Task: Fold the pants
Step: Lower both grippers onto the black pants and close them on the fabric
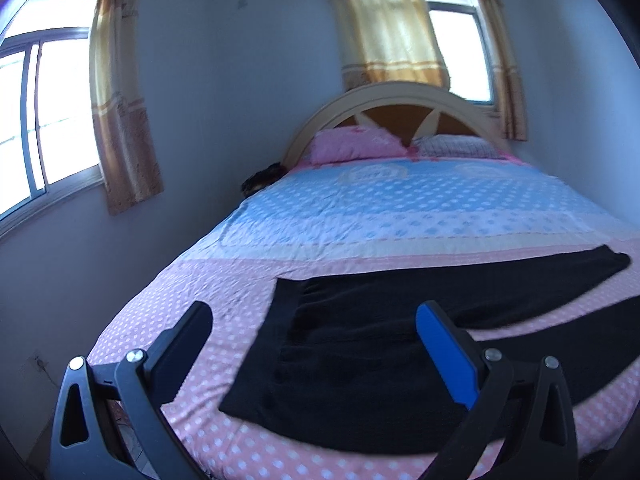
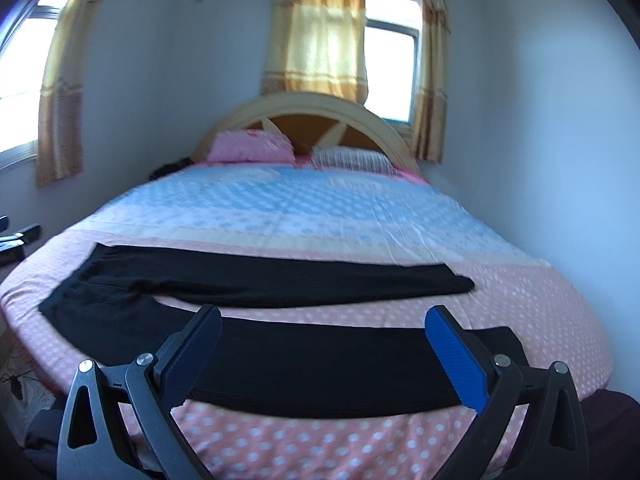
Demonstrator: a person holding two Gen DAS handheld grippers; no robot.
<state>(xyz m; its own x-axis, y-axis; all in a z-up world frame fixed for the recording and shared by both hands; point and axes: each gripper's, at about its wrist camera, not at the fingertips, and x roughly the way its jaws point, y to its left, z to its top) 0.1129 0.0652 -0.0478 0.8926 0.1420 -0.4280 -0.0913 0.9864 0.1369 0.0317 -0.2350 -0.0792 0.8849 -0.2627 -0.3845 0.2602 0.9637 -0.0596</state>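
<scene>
Black pants (image 2: pixel 256 280) lie flat, legs apart, on the bed (image 2: pixel 360 216); left hand-held gripper (image 1: pixel 316 320) and right hand-held gripper (image 2: pixel 324 324) hover wide, empty.

Daylight pours in through two windows, one on the left wall (image 1: pixel 40 120) and one behind the headboard (image 2: pixel 390 76), both blown out to white. The yellow curtain (image 2: pixel 316 40) glows where light passes through it. The walls and the bed's near edge sit in dim, bluish shade. Strong fisheye bending curves the bed (image 2: pixel 520 300) and the window frames, with dark vignette at the corners. Both views are softly blurred throughout; the black pants (image 2: pixel 280 280) show almost no texture.
</scene>
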